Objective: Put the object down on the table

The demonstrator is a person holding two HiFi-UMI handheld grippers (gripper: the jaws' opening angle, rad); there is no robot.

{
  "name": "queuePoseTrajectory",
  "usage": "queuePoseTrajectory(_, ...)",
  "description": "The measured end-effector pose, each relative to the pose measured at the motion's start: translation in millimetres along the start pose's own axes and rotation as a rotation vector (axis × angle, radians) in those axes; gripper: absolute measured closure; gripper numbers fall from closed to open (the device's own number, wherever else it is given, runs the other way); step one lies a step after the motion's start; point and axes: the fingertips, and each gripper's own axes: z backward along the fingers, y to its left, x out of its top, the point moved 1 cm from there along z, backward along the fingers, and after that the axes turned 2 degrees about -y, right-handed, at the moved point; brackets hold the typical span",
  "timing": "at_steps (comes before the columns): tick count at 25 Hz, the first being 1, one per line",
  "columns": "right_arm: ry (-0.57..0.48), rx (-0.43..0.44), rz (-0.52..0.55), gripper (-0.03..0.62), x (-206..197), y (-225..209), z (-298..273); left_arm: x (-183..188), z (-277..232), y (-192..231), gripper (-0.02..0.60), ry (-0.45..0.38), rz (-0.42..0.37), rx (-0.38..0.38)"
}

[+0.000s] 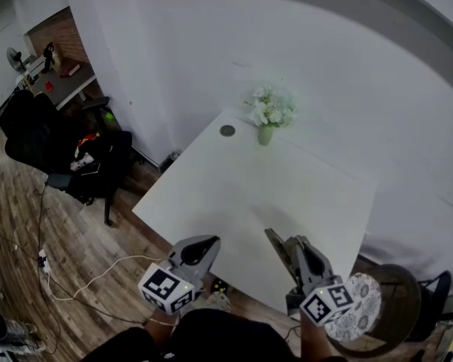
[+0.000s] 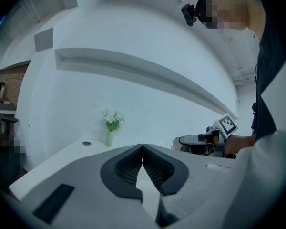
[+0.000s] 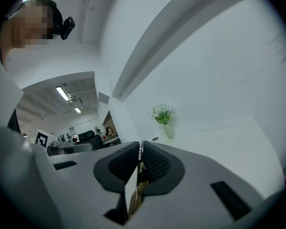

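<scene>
My right gripper hovers over the near edge of the white table. It is shut on a thin flat brownish object, which shows edge-on as a narrow strip between the dark pads in the right gripper view. My left gripper is level with it, just off the table's near edge, with its pads meeting at the tips and nothing between them. Each gripper appears in the other's view, the right gripper and the left gripper.
A small green vase of white flowers stands at the table's far side beside a small dark disc. A black chair and cables lie on the wood floor to the left. A round patterned thing sits at lower right.
</scene>
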Motion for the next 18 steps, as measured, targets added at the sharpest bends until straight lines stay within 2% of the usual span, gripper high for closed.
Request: queuePoseTrajectory(18,0.012,-0.108,-0.019,0.569,-11,-10,-61,5,-32,71,0.583,0.017,0.004,-0.078)
